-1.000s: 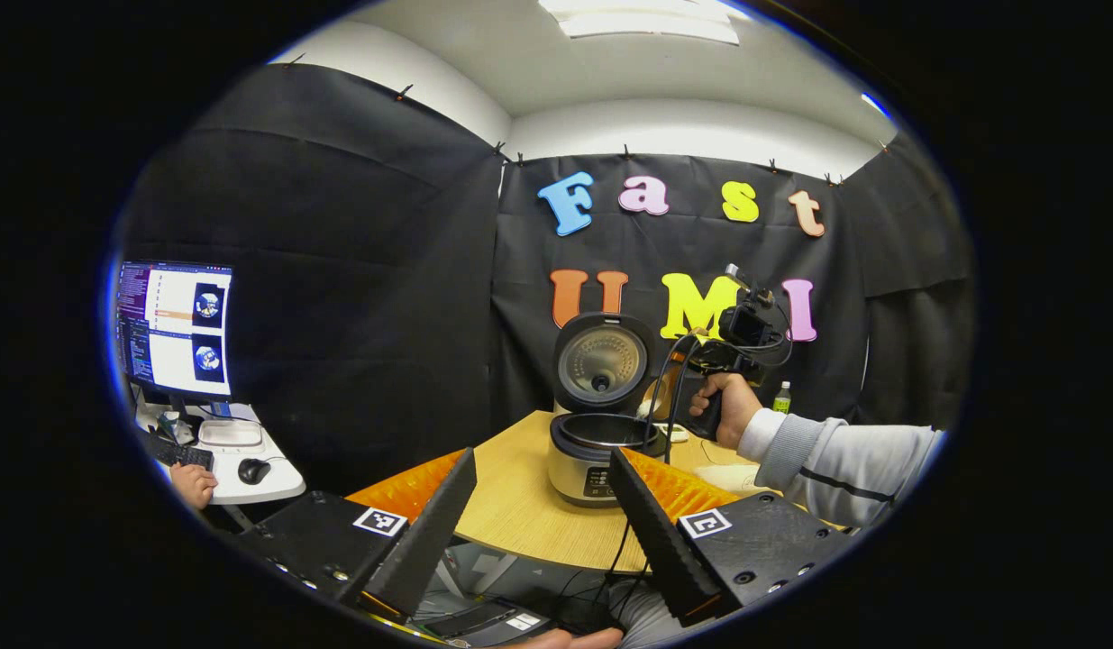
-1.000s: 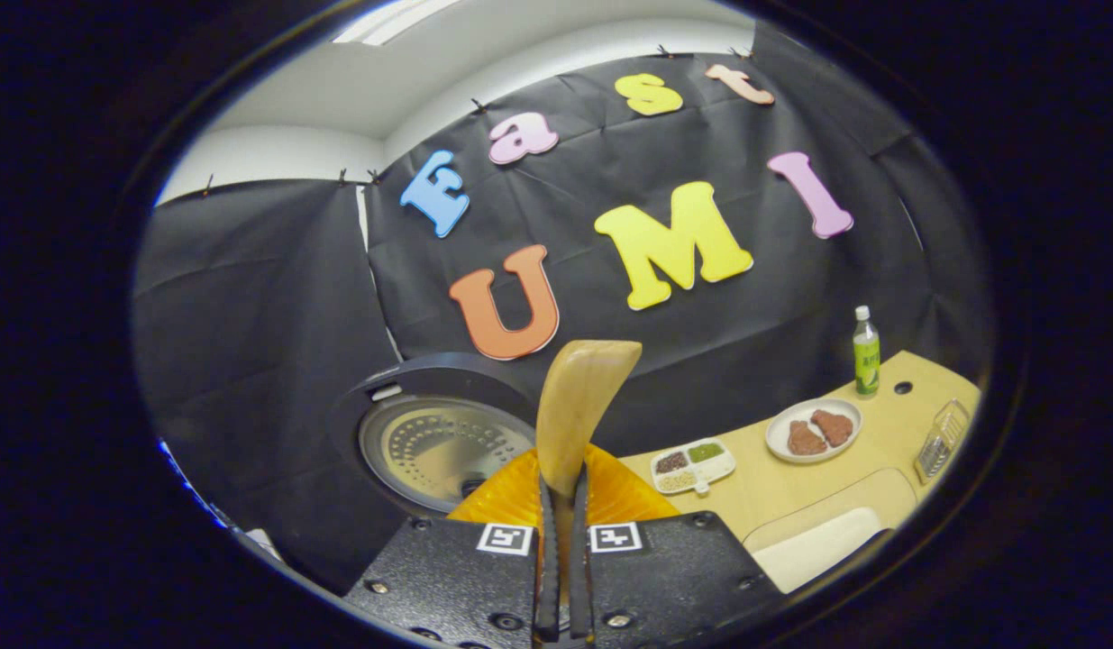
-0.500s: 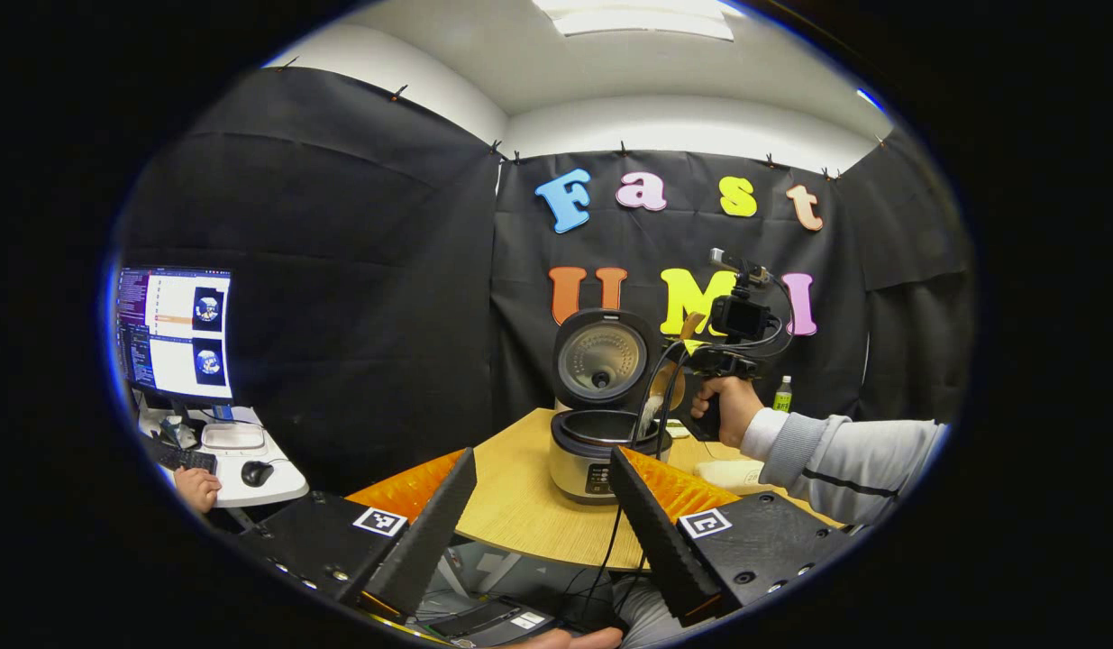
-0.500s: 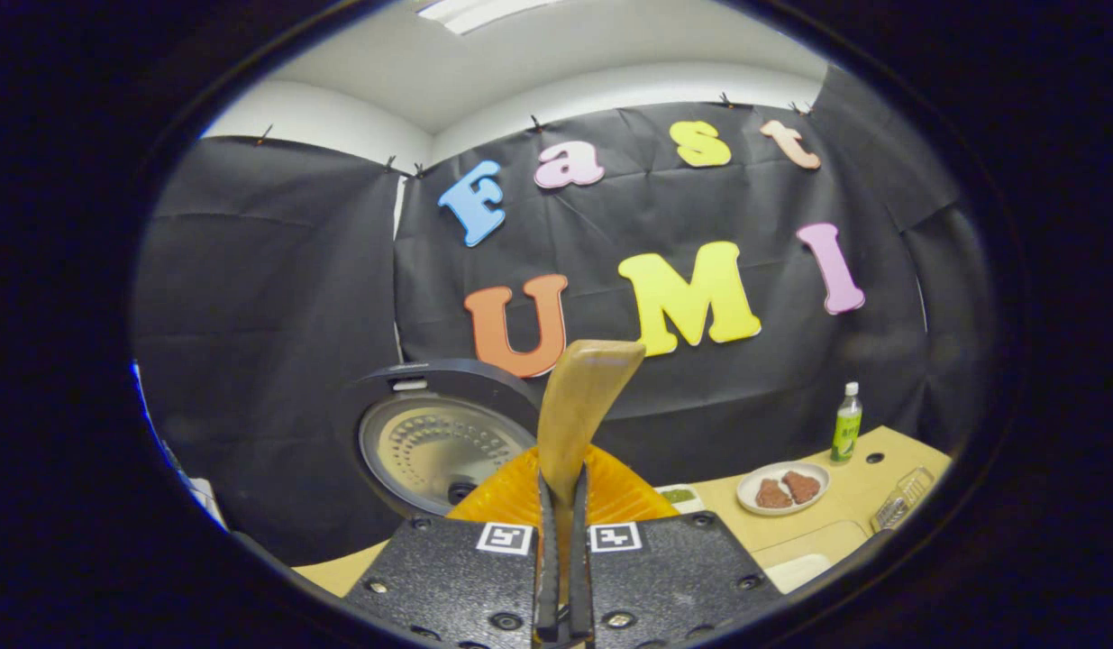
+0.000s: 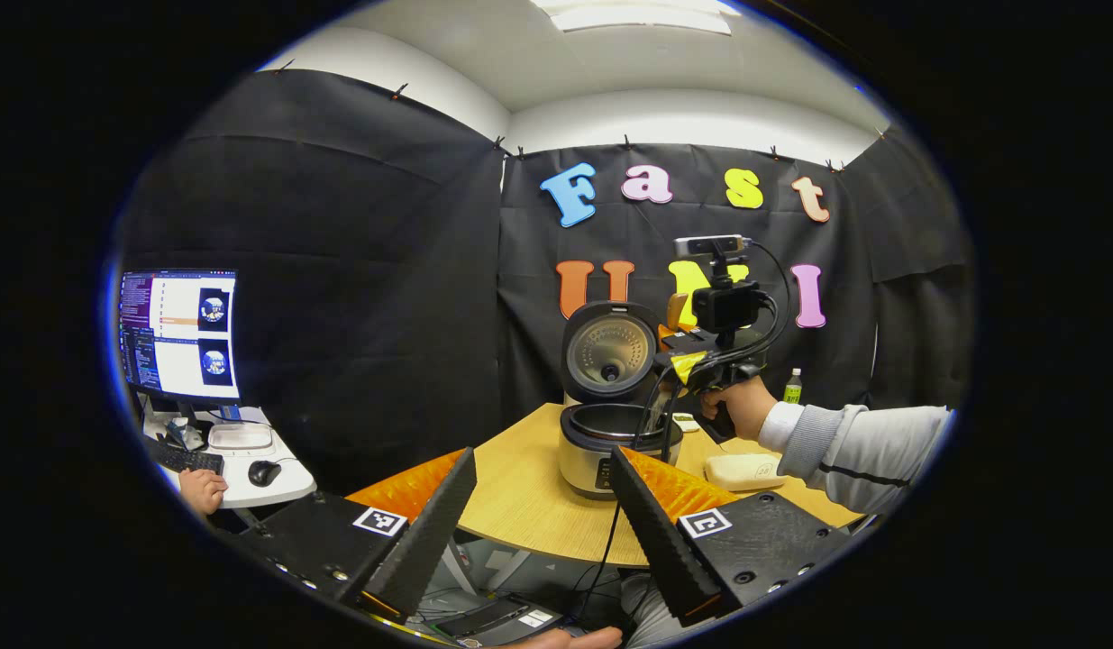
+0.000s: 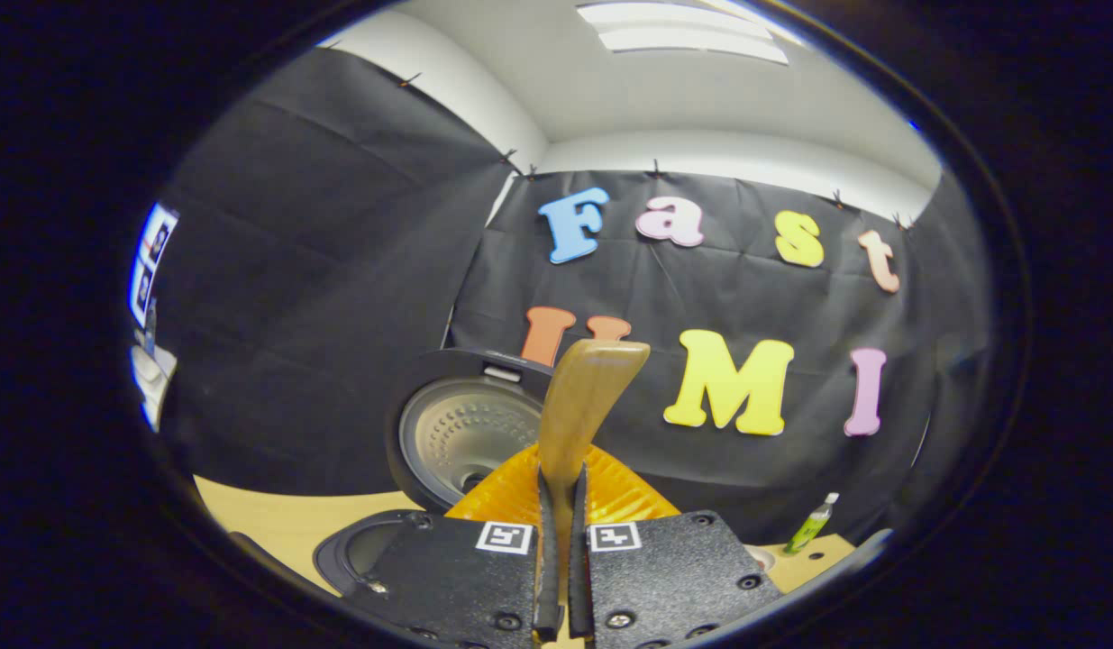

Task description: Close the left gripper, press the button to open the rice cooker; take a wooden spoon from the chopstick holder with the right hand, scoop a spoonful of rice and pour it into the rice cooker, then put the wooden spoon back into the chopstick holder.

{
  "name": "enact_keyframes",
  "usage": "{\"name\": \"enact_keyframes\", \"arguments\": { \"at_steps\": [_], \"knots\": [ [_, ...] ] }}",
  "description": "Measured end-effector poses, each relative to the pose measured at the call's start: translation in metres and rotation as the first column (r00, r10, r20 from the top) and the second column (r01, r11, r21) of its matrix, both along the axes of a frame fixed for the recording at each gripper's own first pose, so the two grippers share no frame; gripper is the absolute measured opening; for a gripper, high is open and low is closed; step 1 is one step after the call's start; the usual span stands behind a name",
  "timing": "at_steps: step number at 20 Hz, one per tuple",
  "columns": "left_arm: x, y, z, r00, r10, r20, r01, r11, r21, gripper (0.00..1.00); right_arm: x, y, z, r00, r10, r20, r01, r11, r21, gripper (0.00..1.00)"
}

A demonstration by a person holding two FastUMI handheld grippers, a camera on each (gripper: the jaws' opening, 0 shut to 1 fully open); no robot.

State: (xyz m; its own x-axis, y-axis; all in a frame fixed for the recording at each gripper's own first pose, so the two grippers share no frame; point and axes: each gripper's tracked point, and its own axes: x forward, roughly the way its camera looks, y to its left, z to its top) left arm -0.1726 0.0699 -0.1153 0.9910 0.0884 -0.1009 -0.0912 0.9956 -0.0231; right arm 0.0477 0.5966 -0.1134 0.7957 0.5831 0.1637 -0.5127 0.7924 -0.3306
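Over the rice cooker (image 5: 601, 443), which sits lid-up near the middle of the round wooden table (image 5: 520, 505), is where the wooden spoon (image 6: 581, 410) is right now. Right gripper (image 6: 561, 550) has both fingers pinched tight on the handle, with the bowl end poking up past them toward 12 o'clock in the right gripper view. My guess is it's held that firmly so the spoon can't twist while tipping rice. I can't see any rice on it from here, so whether the pour has already happened is anyone's guess.

From the left gripper view the hand (image 5: 736, 406) holding that gripper is just at 3 o'clock of the open lid (image 5: 610, 350), wrist roughly level, grey sleeve (image 5: 858, 442) running off toward 3 o'clock. Gripper body looks pitched up, spoon tip peeking beside the lid.

Left gripper (image 5: 542, 527) hangs back off the table's near edge, fingers spread wide apart, holding nothing. Makes sense, its button job looks done since the lid's up.

Further out: green bottle (image 5: 793, 386) at the wall, monitor (image 5: 179, 332) at 9 o'clock. I can't spot the chopstick holder.
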Motion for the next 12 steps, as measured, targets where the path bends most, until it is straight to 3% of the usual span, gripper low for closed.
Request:
{"name": "enact_keyframes", "arguments": {
  "at_steps": [5,12],
  "knots": [
    [0.001,-0.005,0.001,1.0,0.0,0.009,0.0,1.0,-0.006,0.94,-0.008,0.004,-0.011,1.0,0.012,-0.002,-0.012,1.0,-0.017,0.1],
    [0.009,-0.01,-0.003,1.0,0.016,-0.011,-0.016,1.0,-0.006,0.95,0.021,-0.04,-0.007,0.997,-0.039,-0.072,0.042,0.998,0.047,0.1]
  ]
}}
